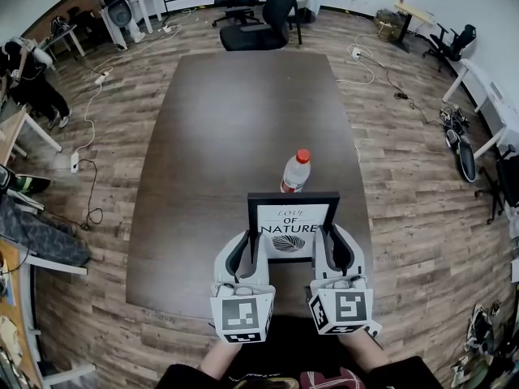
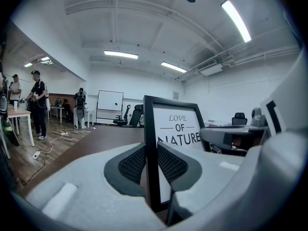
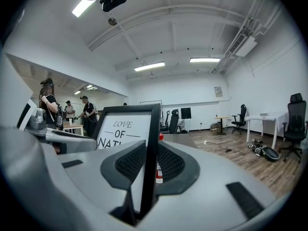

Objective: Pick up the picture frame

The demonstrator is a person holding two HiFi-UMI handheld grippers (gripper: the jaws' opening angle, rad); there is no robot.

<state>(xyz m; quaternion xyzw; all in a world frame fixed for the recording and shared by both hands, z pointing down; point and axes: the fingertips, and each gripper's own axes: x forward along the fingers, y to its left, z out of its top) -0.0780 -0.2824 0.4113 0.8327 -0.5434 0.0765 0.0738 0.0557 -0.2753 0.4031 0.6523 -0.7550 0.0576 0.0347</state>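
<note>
Looking down, I see the frame [image 1: 293, 227] standing upright over the near end of the table [image 1: 227, 136], long axis vertical. Its printed face is turned toward me, and a bottle [image 1: 296, 171] stands just behind it. My left gripper [image 1: 248, 245] pinches its left edge and my right gripper [image 1: 332, 245] pinches its right edge, pads pressed on the black border, so the frame spans the gap between them.

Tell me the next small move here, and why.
The left tongs and right tongs are each shut on a side edge of the upright picture frame, and a bottle sits close behind it on the table. So probably lift both tongs straight up together, keeping the frame level.
</note>
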